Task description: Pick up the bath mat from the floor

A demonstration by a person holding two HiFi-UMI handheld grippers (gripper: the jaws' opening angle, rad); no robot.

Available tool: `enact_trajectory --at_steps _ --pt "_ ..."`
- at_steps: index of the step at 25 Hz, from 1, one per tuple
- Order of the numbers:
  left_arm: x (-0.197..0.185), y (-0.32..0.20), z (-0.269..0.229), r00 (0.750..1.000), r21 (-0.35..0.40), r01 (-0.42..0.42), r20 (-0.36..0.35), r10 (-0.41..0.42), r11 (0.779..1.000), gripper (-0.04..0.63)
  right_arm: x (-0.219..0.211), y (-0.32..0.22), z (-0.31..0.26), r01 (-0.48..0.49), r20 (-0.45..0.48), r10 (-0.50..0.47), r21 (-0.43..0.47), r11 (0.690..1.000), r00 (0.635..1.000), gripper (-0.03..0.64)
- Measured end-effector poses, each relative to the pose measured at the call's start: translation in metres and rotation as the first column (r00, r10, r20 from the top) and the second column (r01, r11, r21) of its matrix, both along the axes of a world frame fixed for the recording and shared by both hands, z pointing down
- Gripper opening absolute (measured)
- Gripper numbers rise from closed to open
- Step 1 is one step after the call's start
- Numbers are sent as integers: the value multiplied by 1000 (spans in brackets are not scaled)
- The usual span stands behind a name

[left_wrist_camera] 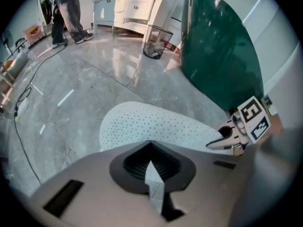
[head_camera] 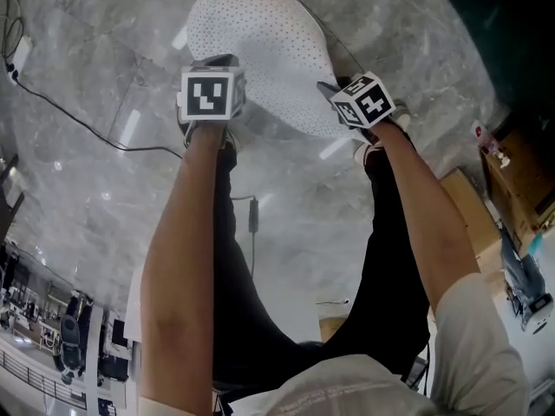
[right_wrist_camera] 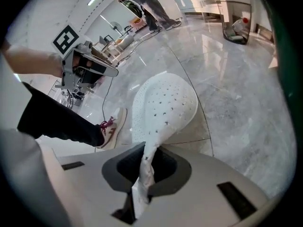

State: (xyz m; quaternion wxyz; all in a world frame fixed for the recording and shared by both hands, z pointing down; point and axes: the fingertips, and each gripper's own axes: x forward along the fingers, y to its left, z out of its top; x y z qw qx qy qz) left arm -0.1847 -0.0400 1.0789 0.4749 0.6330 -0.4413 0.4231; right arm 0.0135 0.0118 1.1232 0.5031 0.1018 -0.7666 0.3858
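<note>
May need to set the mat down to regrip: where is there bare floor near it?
Bare grey marble floor lies ahead of the white perforated bath mat, bordered by the black cable on the left and the wire-mesh bin far ahead. Crowded: cardboard boxes on the right, the person's shoe by the mat.

Matt white mat [head_camera: 260, 50], dotted with small holes, limp like soft rubber or plastic; floor [head_camera: 95, 189] of grey veined stone, polished, glossy, mirroring lamps; left claw [left_wrist_camera: 152, 169] of smooth matt beige plastic with dark ribbed lining; glossy green panel [left_wrist_camera: 218, 46], upper right of the left gripper view; dark wire-mesh bin [left_wrist_camera: 157, 40].
</note>
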Motion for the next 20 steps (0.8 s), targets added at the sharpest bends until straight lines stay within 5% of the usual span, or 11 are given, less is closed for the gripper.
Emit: enact_trajectory --at_steps 9,15,20 --pt "11 16 -87 999 -2 -28 -25 28 1000 18 -15 11 -94 -1 47 0 7 1000 999 34" --pt "23 6 -145 999 23 -8 -53 9 1000 18 -14 -10 -165 37 58 -42 85 996 997 35" --pt "34 -13 -210 997 86 -11 -77 18 996 18 -5 -48 -242 -25 73 13 165 986 997 35"
